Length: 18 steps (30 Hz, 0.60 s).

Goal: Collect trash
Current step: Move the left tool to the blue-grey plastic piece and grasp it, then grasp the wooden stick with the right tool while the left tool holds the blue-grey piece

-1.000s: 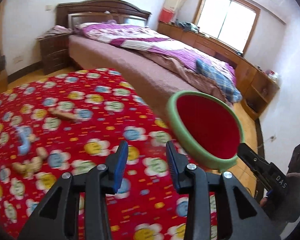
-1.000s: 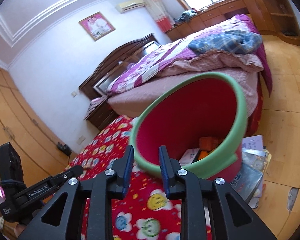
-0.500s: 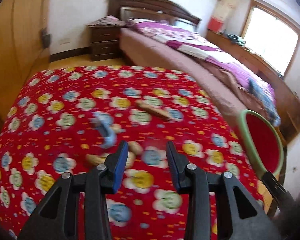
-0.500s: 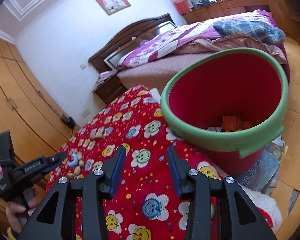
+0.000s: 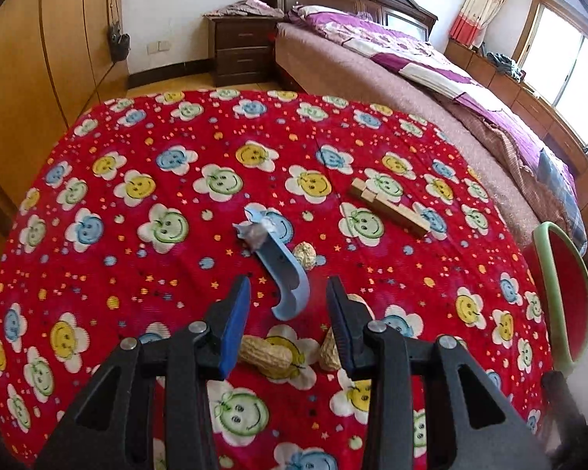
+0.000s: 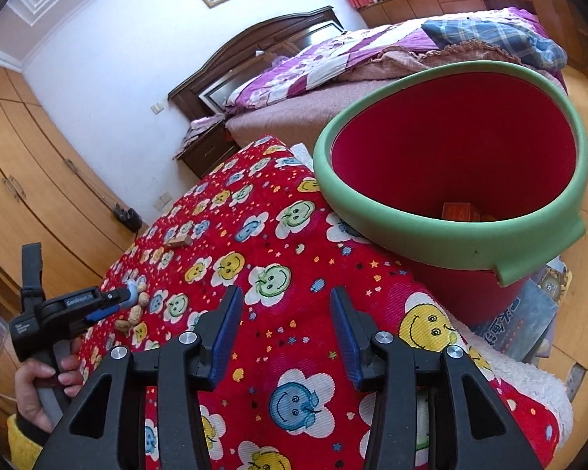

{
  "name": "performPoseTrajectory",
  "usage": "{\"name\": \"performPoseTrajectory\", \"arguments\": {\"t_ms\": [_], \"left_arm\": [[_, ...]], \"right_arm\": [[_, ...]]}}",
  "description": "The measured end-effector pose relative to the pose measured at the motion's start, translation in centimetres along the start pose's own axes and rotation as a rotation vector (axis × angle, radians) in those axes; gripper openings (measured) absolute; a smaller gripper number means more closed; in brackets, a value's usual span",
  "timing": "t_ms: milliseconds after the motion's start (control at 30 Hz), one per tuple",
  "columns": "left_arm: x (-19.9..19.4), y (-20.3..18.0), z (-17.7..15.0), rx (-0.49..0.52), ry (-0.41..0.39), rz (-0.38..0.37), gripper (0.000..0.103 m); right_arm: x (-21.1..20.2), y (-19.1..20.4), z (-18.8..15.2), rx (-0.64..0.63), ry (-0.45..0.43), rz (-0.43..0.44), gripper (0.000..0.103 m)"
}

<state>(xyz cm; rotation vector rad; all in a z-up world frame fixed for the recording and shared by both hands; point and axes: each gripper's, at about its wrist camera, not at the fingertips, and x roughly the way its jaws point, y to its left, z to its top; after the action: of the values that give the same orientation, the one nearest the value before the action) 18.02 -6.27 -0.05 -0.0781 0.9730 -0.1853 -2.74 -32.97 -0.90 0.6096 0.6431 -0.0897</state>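
On the red flower-print cloth (image 5: 137, 274) lie a blue plastic hook (image 5: 284, 274), a crumpled wrapper (image 5: 254, 233), a wooden block (image 5: 390, 207) and several peanut shells (image 5: 268, 358). My left gripper (image 5: 290, 321) hangs open just over the hook's lower end, its pads either side and not touching. The right wrist view shows that left gripper (image 6: 115, 299), in a person's hand (image 6: 39, 384), over the hook (image 6: 131, 288). My right gripper (image 6: 286, 337) is open and empty above the cloth, short of the red bin with a green rim (image 6: 450, 241).
The bin (image 5: 564, 293) stands off the cloth's right edge and holds orange boxes (image 6: 460, 209). Magazines (image 6: 525, 321) lie on the floor beside it. A bed (image 5: 372, 78), a nightstand (image 5: 239, 51) and wooden wardrobes (image 5: 27, 58) surround the table.
My left gripper swung away from the bin to the scattered trash and sank toward the blue hook. My right gripper's jaws widened, and the bin now sits farther from its fingertips.
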Motion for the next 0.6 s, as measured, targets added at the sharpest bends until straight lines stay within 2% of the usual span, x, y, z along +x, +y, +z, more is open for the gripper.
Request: {"name": "performPoseTrajectory", "arguments": {"t_ms": [100,167,233,433,600], "left_arm": [[0.7,0.0,-0.2,0.003,0.005,-0.004,0.038],[0.8,0.0,-0.3,-0.007,0.000,-0.005,0.027],[0.8,0.3,-0.5,-0.012,-0.005,-0.028,0.021],[0.0,0.6,-0.5,-0.015,-0.032,-0.069,0.018],[-2.4,1.5,-0.5,0.017,-0.080,-0.083,0.014]], "right_arm": [[0.1,0.0,-0.1,-0.005,0.000,-0.001,0.047],[0.2,0.1,-0.1,-0.010,-0.001,-0.002,0.047],[0.2,0.1,-0.2,-0.013,-0.002,-0.002,0.047],[0.3,0.0,-0.2,-0.009,-0.007,0.008,0.047],[0.3,-0.2,-0.1,0.000,-0.010,0.017,0.047]]}}
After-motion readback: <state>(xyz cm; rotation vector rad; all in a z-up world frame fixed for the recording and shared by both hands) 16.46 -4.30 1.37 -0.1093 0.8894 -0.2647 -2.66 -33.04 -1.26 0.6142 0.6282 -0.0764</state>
